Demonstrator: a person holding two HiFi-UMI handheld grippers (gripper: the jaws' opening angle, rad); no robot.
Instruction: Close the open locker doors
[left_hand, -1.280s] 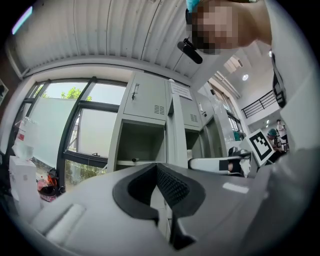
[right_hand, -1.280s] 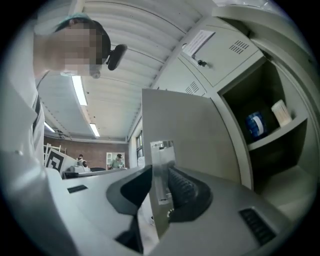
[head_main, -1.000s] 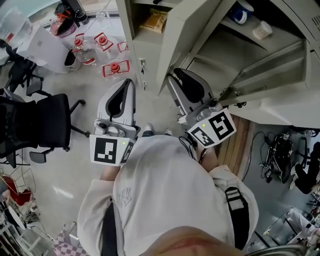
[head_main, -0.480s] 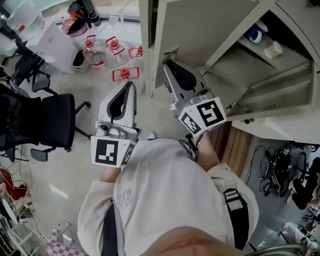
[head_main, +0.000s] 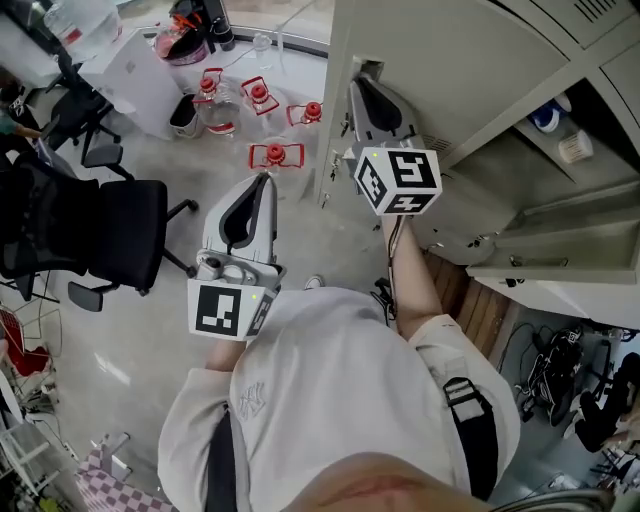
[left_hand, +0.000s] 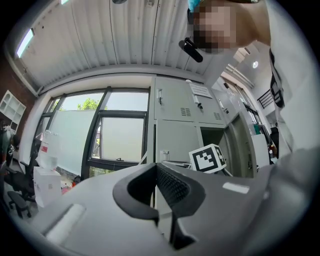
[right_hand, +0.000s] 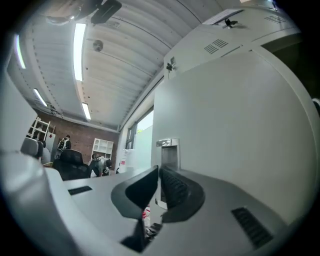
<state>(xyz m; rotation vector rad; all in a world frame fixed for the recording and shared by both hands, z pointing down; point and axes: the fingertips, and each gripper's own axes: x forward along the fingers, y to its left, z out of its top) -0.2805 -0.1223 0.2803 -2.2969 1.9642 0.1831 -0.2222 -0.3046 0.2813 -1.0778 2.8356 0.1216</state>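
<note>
A tall grey locker door (head_main: 450, 60) stands partly open, swung across the locker front. My right gripper (head_main: 368, 88) is shut with nothing in it; its tips lie against the door next to the recessed latch (head_main: 366, 68). The right gripper view shows that latch (right_hand: 168, 149) just beyond the tips (right_hand: 159, 171), with the door panel (right_hand: 235, 125) filling the right side. To the door's right, the open compartment (head_main: 560, 170) holds a blue-and-white cup (head_main: 546, 114) and a white cup (head_main: 573, 148). My left gripper (head_main: 262, 182) is shut and empty, held low over the floor, apart from the lockers (left_hand: 175, 115).
A black office chair (head_main: 90, 240) stands at the left. Several red-capped water jugs (head_main: 272, 154) and a white box (head_main: 140, 75) sit on the floor ahead. A wooden pallet (head_main: 480, 310) lies beside the lockers, with cables (head_main: 550, 370) at the lower right.
My right gripper has travelled forward and up along the door to its latch edge, and the door has swung further toward the locker front. The left gripper has hardly moved.
</note>
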